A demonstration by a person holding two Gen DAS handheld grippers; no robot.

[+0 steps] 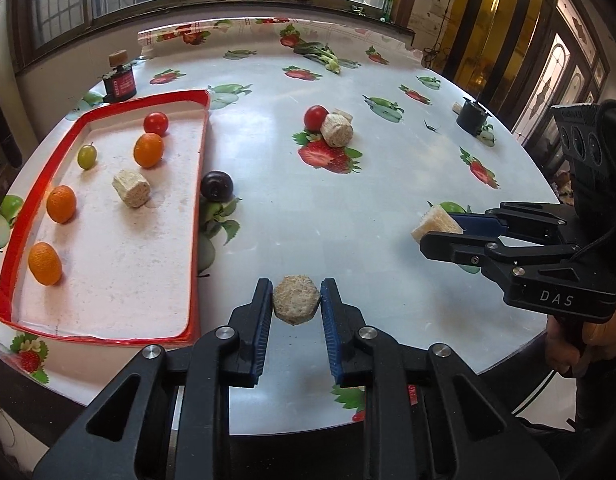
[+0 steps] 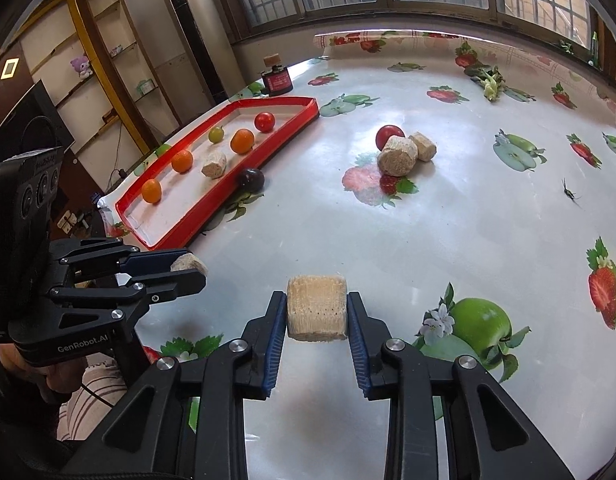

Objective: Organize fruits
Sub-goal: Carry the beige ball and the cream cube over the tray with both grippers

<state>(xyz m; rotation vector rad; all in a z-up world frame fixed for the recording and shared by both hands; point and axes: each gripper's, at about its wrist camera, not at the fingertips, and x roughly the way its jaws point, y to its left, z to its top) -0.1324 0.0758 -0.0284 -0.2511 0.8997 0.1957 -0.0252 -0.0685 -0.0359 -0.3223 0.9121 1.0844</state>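
My left gripper (image 1: pixel 296 300) is shut on a beige hexagonal block (image 1: pixel 296 299), held above the table near the front edge. My right gripper (image 2: pixel 316 308) is shut on a beige block (image 2: pixel 316 307); it also shows in the left wrist view (image 1: pixel 437 228). The red tray (image 1: pixel 199 184) at left holds three oranges (image 1: pixel 148 150), a red tomato (image 1: pixel 155 123), a green fruit (image 1: pixel 86 156) and a beige block (image 1: pixel 131 189). A dark plum (image 1: pixel 216 185) lies against the tray's right wall. A red tomato (image 1: pixel 316 117) sits mid-table beside two beige blocks (image 1: pixel 337 131).
A dark jar with a cork lid (image 1: pixel 119 78) stands behind the tray. A black cup (image 1: pixel 472 115) stands at the right. Green vegetables (image 1: pixel 319 55) lie at the far edge. The tablecloth (image 1: pixel 347 208) carries printed fruit pictures.
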